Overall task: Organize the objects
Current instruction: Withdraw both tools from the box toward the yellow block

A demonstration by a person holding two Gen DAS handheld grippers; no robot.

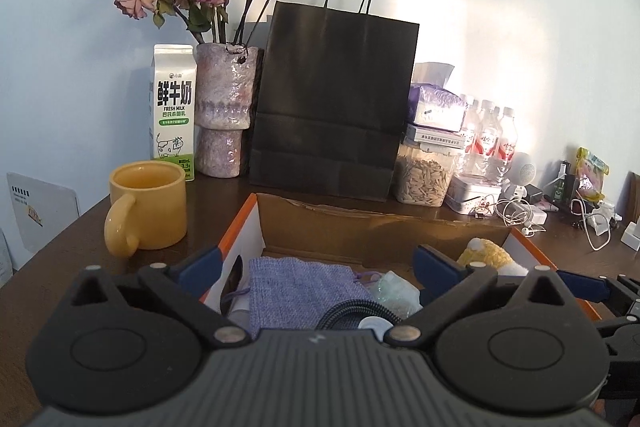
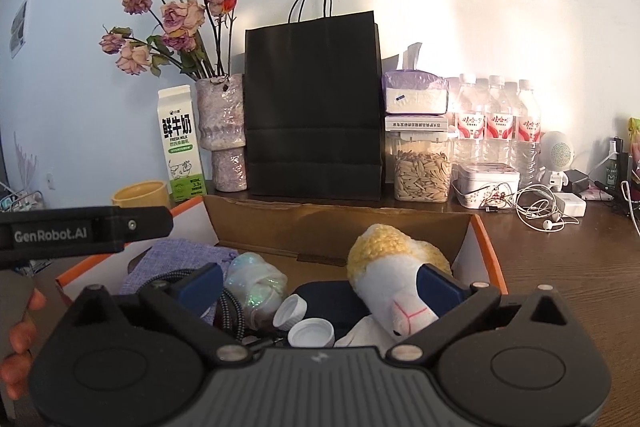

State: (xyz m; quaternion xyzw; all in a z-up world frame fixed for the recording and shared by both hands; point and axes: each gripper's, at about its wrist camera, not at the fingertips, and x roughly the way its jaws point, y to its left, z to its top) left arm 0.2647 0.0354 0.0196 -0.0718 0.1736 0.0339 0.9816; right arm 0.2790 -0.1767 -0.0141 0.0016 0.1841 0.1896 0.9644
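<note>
Both claws hang spread apart over the cardboard box on the worktop, gripping nothing. L claw is above the purple pouch; R claw sits by the plush sheep. Risk: R's finger snags the sheep's face and drags it over the bottle caps. The box's near wall and floor are hidden behind the gripper bodies; the shimmery bundle is unclear.

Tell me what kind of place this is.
Probably a home desk or side table: a milk carton and vase of dried roses stand by the wall, with tangled earphones and chargers nearby.
</note>
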